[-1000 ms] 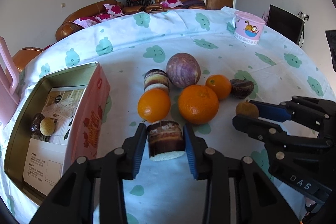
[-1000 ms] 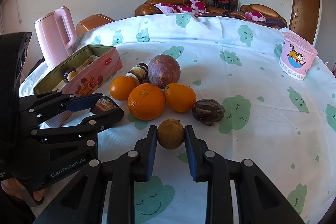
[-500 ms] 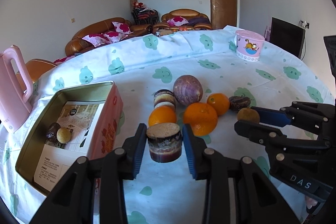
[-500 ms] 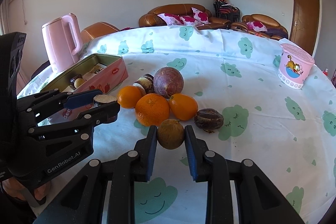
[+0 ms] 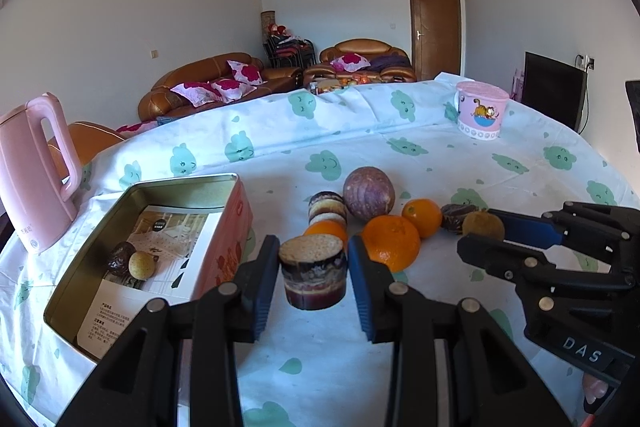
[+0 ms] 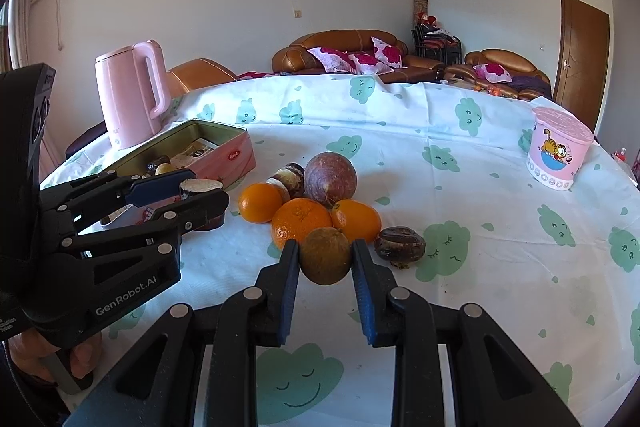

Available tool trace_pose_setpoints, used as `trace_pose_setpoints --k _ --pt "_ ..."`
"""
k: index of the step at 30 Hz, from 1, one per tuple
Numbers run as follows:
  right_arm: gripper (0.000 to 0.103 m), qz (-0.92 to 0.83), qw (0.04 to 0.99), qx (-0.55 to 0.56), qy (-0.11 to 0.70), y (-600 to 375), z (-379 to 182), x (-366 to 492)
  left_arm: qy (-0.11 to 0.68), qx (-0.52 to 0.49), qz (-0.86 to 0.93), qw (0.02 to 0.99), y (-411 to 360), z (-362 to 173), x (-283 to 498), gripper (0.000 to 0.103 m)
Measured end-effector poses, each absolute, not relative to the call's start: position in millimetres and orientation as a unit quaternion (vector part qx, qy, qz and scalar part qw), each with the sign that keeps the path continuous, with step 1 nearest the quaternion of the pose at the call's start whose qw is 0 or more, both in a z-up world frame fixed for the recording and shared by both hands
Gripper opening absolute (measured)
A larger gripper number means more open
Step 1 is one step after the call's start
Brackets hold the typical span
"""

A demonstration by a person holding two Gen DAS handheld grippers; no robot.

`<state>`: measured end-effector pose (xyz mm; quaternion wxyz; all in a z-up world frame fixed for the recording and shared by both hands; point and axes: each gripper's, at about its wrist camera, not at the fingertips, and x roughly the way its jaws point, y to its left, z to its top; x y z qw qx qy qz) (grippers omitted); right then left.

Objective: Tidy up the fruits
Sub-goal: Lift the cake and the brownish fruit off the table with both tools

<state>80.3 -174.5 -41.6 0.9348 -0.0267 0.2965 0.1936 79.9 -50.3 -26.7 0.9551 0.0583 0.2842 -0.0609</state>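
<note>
Lifted since a second ago: your left gripper [image 5: 313,269] carries the cut piece [image 5: 313,275] clamped, off the cloth. Tin [image 5: 96,227] lies at ten o'clock, nearest your left hand. Right gripper [image 6: 325,261] grips the brown fruit [image 6: 325,255].

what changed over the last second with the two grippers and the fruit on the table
The left gripper has lifted its dark purple cut cane segment off the cloud-print tablecloth and tilted it, so the pale cut face now points up. The right gripper stays shut on the round brown fruit. The oranges, open pink tin and pink kettle have not moved.
</note>
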Motion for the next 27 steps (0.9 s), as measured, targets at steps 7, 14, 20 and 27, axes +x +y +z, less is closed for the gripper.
trace_pose_setpoints --k 7,14,20,27 --pt "0.028 0.195 0.939 -0.029 0.283 -174 -39 76 0.269 0.059 -0.054 0.960 -50 -24 75 0.037" --pt "0.028 0.195 0.943 -0.030 0.269 -175 -36 71 0.258 0.057 -0.051 0.963 -48 -21 71 0.037" --pt "0.028 0.195 0.946 -0.030 0.258 -177 -35 67 0.247 0.057 -0.051 0.966 -48 -20 67 0.037" --pt "0.028 0.194 0.949 -0.030 0.247 -177 -33 63 0.237 0.058 -0.049 0.968 -48 -18 63 0.037"
